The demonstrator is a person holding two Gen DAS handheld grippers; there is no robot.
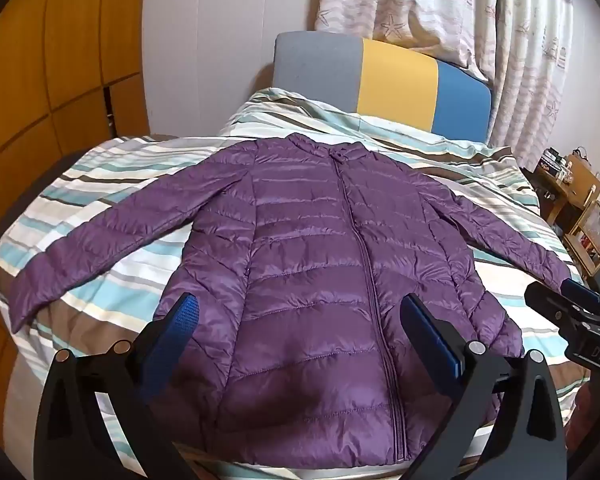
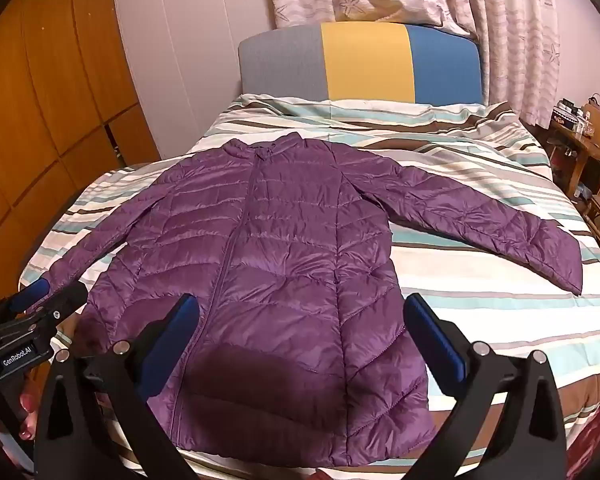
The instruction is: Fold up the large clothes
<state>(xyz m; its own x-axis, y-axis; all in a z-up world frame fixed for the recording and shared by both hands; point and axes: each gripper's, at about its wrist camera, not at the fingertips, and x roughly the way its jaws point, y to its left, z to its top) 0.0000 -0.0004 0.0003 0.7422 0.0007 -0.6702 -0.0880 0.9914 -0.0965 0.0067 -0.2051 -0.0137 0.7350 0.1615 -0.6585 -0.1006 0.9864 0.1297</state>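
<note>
- One jacket, purple and quilted, lies flat and zipped on the bed, front up, collar toward the headboard, both sleeves spread out to the sides.
- In the left wrist view the jacket fills the centre; its hem sits at 6 o'clock, one cuff at 9 o'clock, the other sleeve running toward 3 o'clock.
- The bedcover is striped in white, teal, grey and brown, and lies mostly smooth, with a few folds near the headboard.
- The headboard stands at 12 o'clock in three panels: grey, yellow, blue.
- A curtain printed with ships and starfish hangs behind it, at 1 o'clock.
- A wooden wardrobe takes the 10 o'clock side; a pale wall lies between it and the curtain.
- Wooden shelves with small clutter stand at 3 o'clock, beside the bed.
- The left gripper hangs over the hem, jaws wide, nothing between them.
- The right gripper hangs likewise over the hem, jaws wide and empty.
- In the right wrist view, fingers show at 8 o'clock under the left gripper's handle.
</note>
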